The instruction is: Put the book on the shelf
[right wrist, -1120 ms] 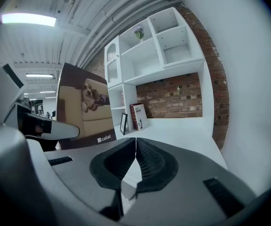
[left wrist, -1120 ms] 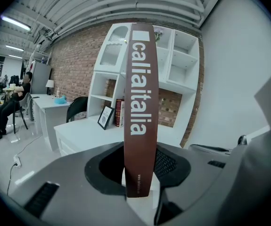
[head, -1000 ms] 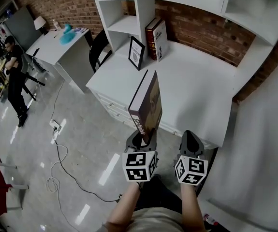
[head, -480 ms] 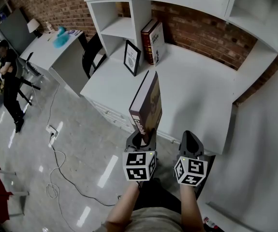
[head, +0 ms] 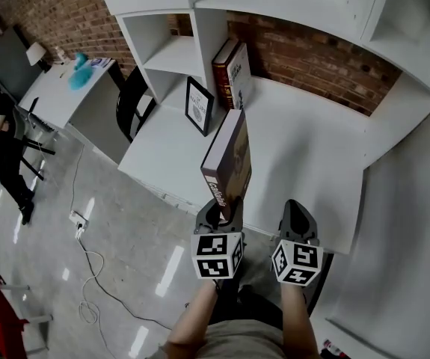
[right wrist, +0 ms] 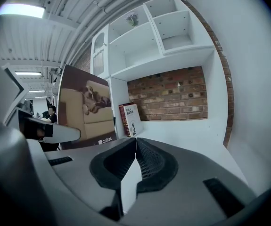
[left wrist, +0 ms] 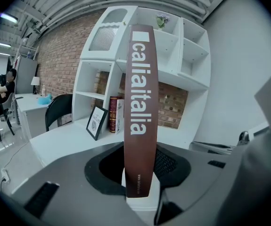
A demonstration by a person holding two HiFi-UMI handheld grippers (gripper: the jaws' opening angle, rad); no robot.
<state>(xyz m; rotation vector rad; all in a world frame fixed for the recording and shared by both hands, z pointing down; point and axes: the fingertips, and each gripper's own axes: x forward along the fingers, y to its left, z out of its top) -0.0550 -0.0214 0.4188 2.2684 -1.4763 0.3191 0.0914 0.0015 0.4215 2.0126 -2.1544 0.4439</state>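
- Because the left hand-held gripper [head: 220, 215] clamps the brown book [head: 228, 155] by its lower edge, it stands upright, ready to slot beside the standing books [head: 232, 73].
- Idle, the right hand-held gripper [head: 295, 214] is closed and empty.

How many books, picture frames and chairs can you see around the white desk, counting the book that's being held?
Books: 3 (brown hardback book held upright; dark red book and white-covered book standing on the white desk)
Picture frames: 1 (black-framed picture)
Chairs: 1 (black chair)
Total: 5
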